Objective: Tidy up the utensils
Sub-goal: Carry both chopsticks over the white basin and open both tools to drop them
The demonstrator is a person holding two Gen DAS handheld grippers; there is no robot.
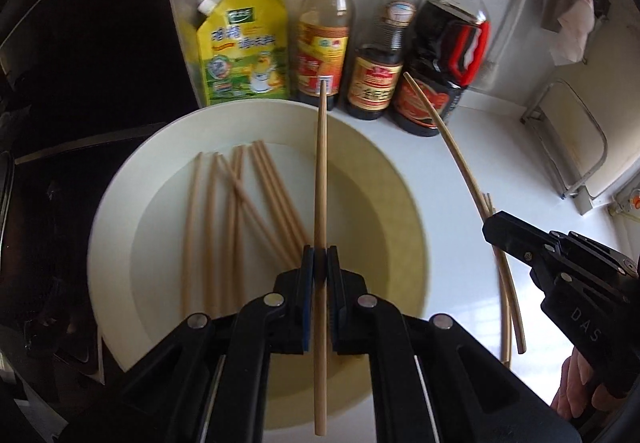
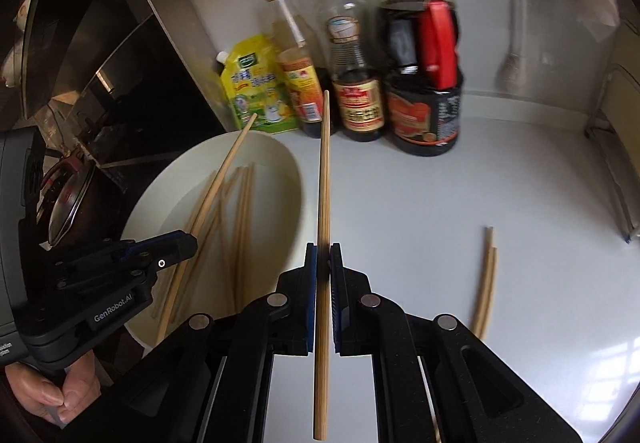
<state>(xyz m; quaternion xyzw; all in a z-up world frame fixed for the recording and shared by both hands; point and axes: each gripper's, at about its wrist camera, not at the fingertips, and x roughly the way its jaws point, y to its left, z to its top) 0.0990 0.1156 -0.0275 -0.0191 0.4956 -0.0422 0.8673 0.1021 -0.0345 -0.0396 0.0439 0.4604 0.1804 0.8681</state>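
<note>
2 grippers each clamp 1 chopstick: the left gripper (image 1: pixel 320 255) holds its chopstick (image 1: pixel 321 179) above the white plate (image 1: pixel 120 203) of loose chopsticks (image 1: pixel 232 203), the right gripper (image 2: pixel 323 255) holds its own (image 2: pixel 324 183) over the counter (image 2: pixel 440 203), near 2 laid-out chopsticks (image 2: pixel 486 283).

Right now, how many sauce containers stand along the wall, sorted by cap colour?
Yellow-capped bottles: 2
Red-capped dark jug: 1
White-capped yellow pouch: 1
Total: 4
</note>
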